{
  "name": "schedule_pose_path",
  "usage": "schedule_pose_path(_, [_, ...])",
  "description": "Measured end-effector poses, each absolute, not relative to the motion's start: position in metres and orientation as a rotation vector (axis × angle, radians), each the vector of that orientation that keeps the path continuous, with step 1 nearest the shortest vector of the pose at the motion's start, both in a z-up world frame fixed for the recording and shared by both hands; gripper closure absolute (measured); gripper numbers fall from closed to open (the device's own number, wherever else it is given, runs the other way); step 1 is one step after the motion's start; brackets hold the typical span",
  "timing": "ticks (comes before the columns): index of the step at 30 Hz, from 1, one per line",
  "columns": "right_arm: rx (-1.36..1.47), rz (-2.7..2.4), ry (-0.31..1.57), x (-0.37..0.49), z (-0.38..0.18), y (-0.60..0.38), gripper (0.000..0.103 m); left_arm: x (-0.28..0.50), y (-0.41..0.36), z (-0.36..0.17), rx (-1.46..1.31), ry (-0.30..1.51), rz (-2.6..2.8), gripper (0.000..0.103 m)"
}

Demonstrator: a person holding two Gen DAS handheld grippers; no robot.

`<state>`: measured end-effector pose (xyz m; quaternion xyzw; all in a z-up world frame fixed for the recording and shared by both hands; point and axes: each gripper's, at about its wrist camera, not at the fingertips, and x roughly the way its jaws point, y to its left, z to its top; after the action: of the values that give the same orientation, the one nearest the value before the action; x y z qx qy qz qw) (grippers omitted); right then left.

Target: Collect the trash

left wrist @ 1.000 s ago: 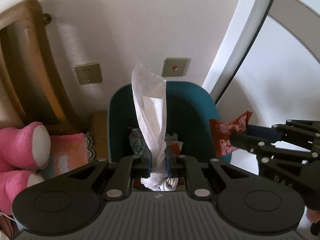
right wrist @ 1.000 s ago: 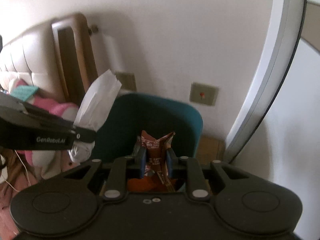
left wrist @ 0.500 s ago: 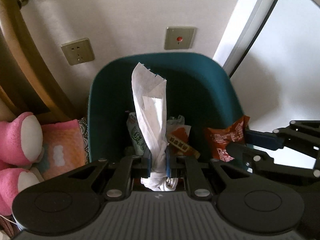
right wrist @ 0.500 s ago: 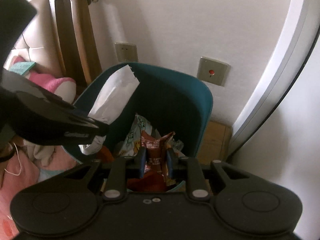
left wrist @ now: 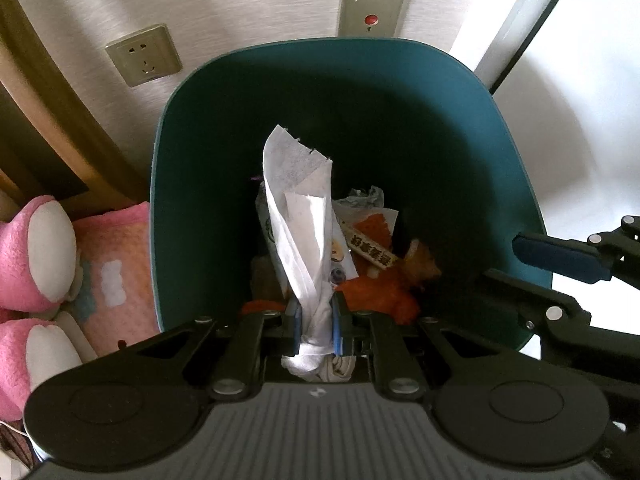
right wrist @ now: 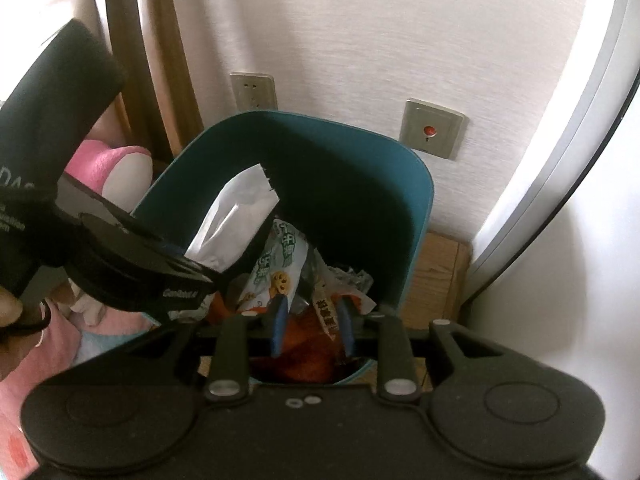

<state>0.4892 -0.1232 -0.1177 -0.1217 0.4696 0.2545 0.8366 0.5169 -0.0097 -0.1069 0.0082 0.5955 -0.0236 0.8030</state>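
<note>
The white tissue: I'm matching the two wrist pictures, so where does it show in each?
Left wrist: white tissue stands centre, clamped in the left gripper, over the teal bin.
Right wrist: white tissue is left of centre, against the bin's inner wall.
Shared landmark: the red-button wall plate.

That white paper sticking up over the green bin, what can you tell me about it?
The white paper looks like thin tissue or a napkin, soft and creased, with a torn, perforated top edge. It is twisted into a long strip, folded over itself in the middle and bunched into a wad at the bottom. The left tongs are shut on its lower part, blue pads pressing both sides. It stands nearly upright, leaning slightly, inside the mouth of the teal bin, above the snack wrappers lying in it.
</note>
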Motion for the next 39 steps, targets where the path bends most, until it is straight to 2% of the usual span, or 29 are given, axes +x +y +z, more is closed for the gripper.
schedule_pose_path(4, [-0.228, 0.533, 0.995, 0.490, -0.117, -0.129, 0.066, 0.518, -0.006, -0.108, -0.019, 1.280, -0.040, 0.087])
schedule_pose_path(10, [-0.163, 0.525, 0.977, 0.497, -0.115, -0.141, 0.063, 0.513, -0.002, -0.105, -0.040, 1.247, -0.021, 0.086])
schedule_pose_path(13, [-0.135, 0.516, 0.970, 0.499, -0.114, -0.145, 0.062, 0.506, 0.002, -0.102, -0.063, 1.216, -0.016, 0.068])
schedule_pose_path(14, [-0.126, 0.516, 0.965, 0.499, -0.112, -0.146, 0.062, 0.504, 0.003, -0.101, -0.069, 1.204, -0.018, 0.053])
schedule_pose_path(16, [-0.116, 0.520, 0.954, 0.497, -0.109, -0.148, 0.061, 0.499, 0.005, -0.096, -0.074, 1.167, -0.017, 0.030])
schedule_pose_path(27, [-0.095, 0.551, 0.872, 0.477, -0.084, -0.148, 0.059, 0.465, 0.016, -0.055, -0.079, 0.979, 0.017, 0.029])
schedule_pose_path(29, [-0.085, 0.549, 0.852, 0.467, -0.076, -0.149, 0.054, 0.455, 0.022, -0.045, -0.106, 0.942, 0.015, 0.029])
schedule_pose_path(34, [-0.054, 0.521, 0.784, 0.436, -0.054, -0.148, 0.051, 0.425, 0.035, -0.021, -0.134, 0.845, 0.008, 0.029])
schedule_pose_path(36, [-0.030, 0.513, 0.762, 0.422, -0.045, -0.148, 0.049, 0.412, 0.040, -0.011, -0.133, 0.814, -0.001, 0.023])
schedule_pose_path(39, [-0.018, 0.503, 0.725, 0.397, -0.033, -0.146, 0.046, 0.390, 0.046, 0.002, -0.109, 0.764, -0.015, 0.022])
